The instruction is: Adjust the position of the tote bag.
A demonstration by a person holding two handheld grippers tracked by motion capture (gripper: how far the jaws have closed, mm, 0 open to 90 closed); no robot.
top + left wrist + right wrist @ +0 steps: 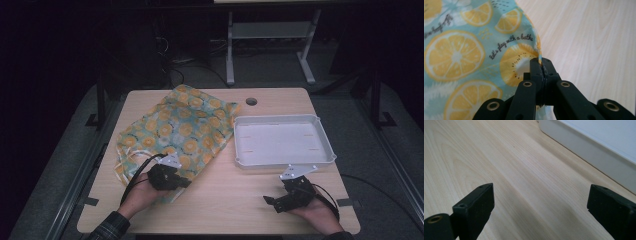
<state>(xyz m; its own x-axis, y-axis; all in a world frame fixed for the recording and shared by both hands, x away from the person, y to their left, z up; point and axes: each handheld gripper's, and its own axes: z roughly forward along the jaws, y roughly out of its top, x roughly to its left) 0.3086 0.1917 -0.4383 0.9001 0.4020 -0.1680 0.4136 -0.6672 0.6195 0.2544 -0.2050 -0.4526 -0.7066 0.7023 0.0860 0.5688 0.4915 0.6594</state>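
Note:
A light blue cloth (175, 127) printed with orange citrus slices lies crumpled on the left half of the wooden table. My left gripper (181, 182) is at the cloth's near edge, shut on its hem. In the left gripper view the cloth (461, 50) spreads to the left, and its hem is pinched between the closed jaws of the left gripper (541, 65). My right gripper (270, 201) rests near the table's front right, open, with nothing between its jaws. The right gripper (540, 202) view looks along bare wood.
A white, empty tray (283, 141) sits on the table's right half, just beyond the right gripper; its wall (589, 152) shows in the right gripper view. A round cable hole (251, 101) is near the far edge. Table legs stand on the floor behind.

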